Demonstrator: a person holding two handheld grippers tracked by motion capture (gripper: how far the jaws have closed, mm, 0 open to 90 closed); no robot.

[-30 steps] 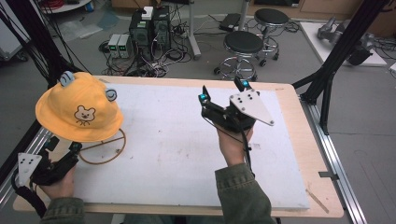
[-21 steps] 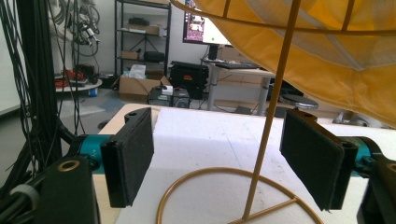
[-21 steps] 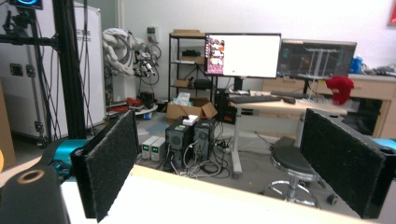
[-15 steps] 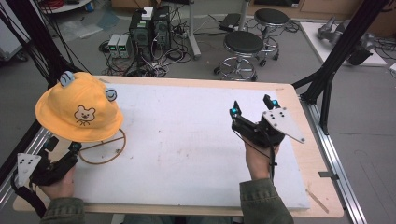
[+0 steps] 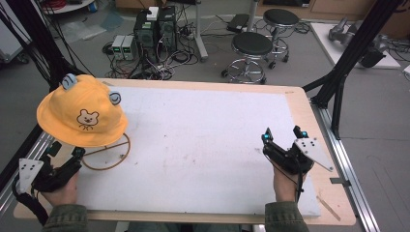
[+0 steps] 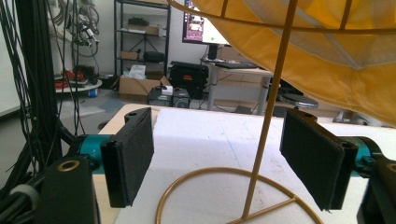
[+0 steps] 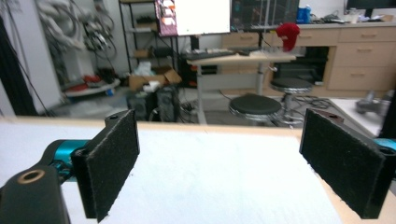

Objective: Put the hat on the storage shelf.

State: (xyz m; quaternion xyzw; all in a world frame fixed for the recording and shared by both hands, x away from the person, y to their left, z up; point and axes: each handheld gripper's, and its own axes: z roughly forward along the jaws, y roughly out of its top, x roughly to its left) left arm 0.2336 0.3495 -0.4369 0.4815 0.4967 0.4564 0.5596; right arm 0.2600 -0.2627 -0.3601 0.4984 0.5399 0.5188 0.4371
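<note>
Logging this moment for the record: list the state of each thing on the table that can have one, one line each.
Yellow hat: perched on the wire stand, off the table, not gripped.
Wire stand: upright, ring base flat on the white mat, rod between the left jaws but untouched.
Left hand-held gripper: open, beside the stand's base.
Right hand-held gripper: open, holding nothing, at the table's right side.
</note>
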